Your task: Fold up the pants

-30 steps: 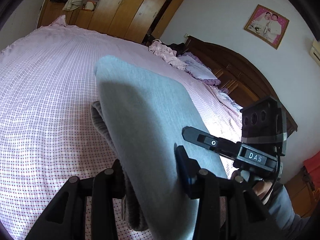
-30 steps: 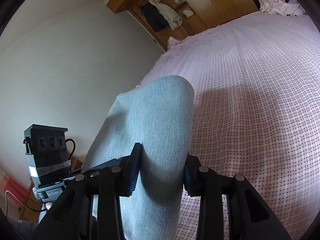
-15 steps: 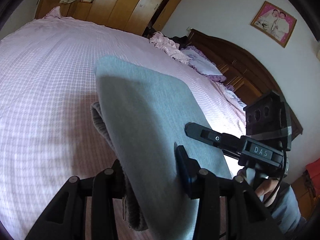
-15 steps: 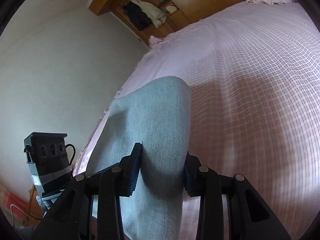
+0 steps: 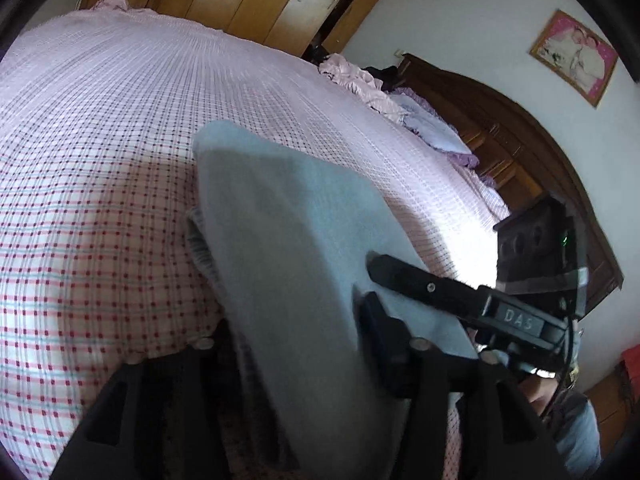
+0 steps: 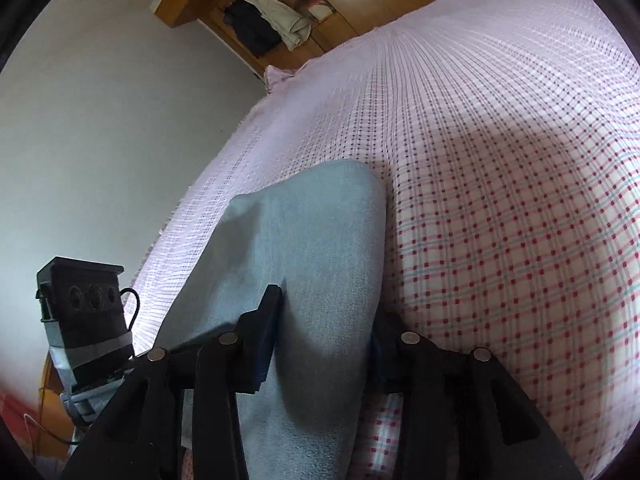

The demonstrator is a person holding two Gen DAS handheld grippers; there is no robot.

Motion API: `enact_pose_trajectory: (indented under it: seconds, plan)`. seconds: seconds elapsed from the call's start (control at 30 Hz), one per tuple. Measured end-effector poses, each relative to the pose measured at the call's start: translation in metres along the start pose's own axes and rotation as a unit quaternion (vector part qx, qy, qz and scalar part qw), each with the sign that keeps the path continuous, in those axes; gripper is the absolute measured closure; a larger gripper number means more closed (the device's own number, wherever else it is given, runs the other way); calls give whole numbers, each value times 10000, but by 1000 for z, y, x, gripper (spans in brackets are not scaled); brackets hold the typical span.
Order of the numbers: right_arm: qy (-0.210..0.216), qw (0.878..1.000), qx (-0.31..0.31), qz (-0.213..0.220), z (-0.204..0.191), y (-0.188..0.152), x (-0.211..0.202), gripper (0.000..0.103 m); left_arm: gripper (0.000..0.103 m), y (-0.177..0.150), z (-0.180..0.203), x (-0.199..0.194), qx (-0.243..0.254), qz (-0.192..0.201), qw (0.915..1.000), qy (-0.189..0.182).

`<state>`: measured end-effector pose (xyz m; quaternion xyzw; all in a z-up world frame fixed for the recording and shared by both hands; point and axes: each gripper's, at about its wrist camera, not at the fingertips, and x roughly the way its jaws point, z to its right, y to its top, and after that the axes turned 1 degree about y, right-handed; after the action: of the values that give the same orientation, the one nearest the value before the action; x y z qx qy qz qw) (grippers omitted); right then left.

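Observation:
Grey folded pants (image 5: 288,240) hang over the pink checked bed (image 5: 100,160), stretched between my two grippers. In the left wrist view they run between the fingers of my left gripper (image 5: 298,312), whose jaws are opening; the cloth still lies against the right pad, and the ribbed waistband (image 5: 196,240) sags at the left. My right gripper (image 5: 448,296) shows at the right edge of the cloth. In the right wrist view my right gripper (image 6: 326,308) pinches the pants (image 6: 312,232), its jaws starting to open. The pants' far fold sits close above the bed (image 6: 500,200).
A wooden wardrobe (image 5: 256,4) stands beyond the bed, with clothes hanging (image 6: 276,24) in it. Crumpled pink cloth and pillows (image 5: 400,100) lie by the dark headboard (image 5: 520,152). The person's hand and sleeve (image 5: 576,432) are at the lower right. A white wall (image 6: 100,120) borders the bed's left side.
Both grippers have come down and forward with the pants, so the bedspread looks closer. The left gripper's fingers have spread apart; the right gripper's have barely widened.

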<state>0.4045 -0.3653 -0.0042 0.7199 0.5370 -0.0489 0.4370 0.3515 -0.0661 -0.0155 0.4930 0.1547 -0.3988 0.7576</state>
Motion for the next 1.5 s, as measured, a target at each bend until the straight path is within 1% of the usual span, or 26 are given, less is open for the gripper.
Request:
enact_pose_trajectory:
  seconds: [0.03, 0.1, 0.13, 0.17, 0.2, 0.27, 0.33, 0.4, 0.43, 0.47, 0.5, 0.53, 0.57, 0.63, 0.67, 0.73, 0.87, 0.93, 0.97, 1.03, 1.13, 1.3, 1.5]
  plan:
    - [-80, 10000, -51, -3, -3, -1, 0, 66, 30, -1, 3, -1, 90, -30, 10000, -5]
    - [-273, 9994, -232, -10, -14, -2, -2, 58, 24, -2, 11, -3, 254, -4, 9995, 189]
    - [-402, 9986, -350, -27, -20, -2, -4, 50, 18, -2, 14, -5, 337, 18, 9990, 302]
    - [-572, 9972, -470, -51, -25, -3, -6, 43, 14, -2, 18, -9, 420, 64, 9983, 404]
    - [-806, 9947, -629, -66, -32, -4, -9, 40, 8, -2, 21, -15, 487, 159, 9972, 541]
    - [-1119, 9895, -919, 35, -44, -5, -20, 38, 4, -4, 27, -29, 584, 393, 9948, 737]
    - [-1250, 9857, -1107, 234, -53, -8, -37, 38, 1, -4, 33, -49, 685, 653, 9921, 819]
    - [-1294, 9820, -1238, 592, -64, -11, -60, 35, 0, -6, 40, -66, 802, 828, 9895, 872]
    - [-1217, 9804, -1305, 834, -70, -14, -73, 31, 0, -7, 44, -73, 849, 910, 9880, 913]
    - [-1064, 9787, -1383, 1084, -77, -19, -87, 24, 0, -9, 48, -82, 901, 1012, 9860, 971]
    - [-973, 9772, -1443, 1218, -83, -25, -94, 21, 0, -11, 52, -89, 930, 1069, 9847, 1011]
    - [-933, 9753, -1504, 1319, -87, -32, -101, 15, 0, -16, 55, -98, 955, 1135, 9832, 1063]
    - [-983, 9722, -1567, 1435, -92, -43, -109, 12, 0, -20, 56, -104, 963, 1184, 9825, 1071]
    - [-1101, 9649, -1745, 1623, -103, -60, -114, 12, 0, -35, 57, -116, 988, 1307, 9799, 1139]
    - [-1204, 9587, -1879, 1761, -105, -73, -118, 12, 0, -40, 58, -118, 1021, 1361, 9785, 1166]
    - [-1322, 9530, -1997, 1858, -106, -86, -115, 12, 0, -54, 60, -119, 1181, 1438, 9743, 1271]
    - [-1370, 9530, -2008, 1806, -95, -103, -96, 12, 0, -80, 59, -106, 1458, 1542, 9651, 1536]
    - [-1394, 9551, -2037, 1640, -94, -104, -87, 12, 0, -88, 60, -100, 1559, 1617, 9607, 1633]
    - [-1431, 9557, -2054, 1550, -94, -104, -84, 12, 0, -91, 60, -96, 1601, 1604, 9602, 1636]
    - [-1418, 9580, -2049, 1419, -90, -105, -78, 12, 0, -91, 59, -87, 1638, 1471, 9610, 1674]
    - [-1365, 9587, -2009, 1481, -88, -106, -83, 12, 0, -88, 53, -78, 1558, 1264, 9668, 1583]
    - [-1357, 9593, -1986, 1482, -86, -108, -86, 12, 0, -86, 45, -81, 1379, 1299, 9711, 1449]
    - [-1354, 9601, -1974, 1448, -83, -106, -85, 12, 0, -88, 40, -84, 1374, 1302, 9715, 1426]
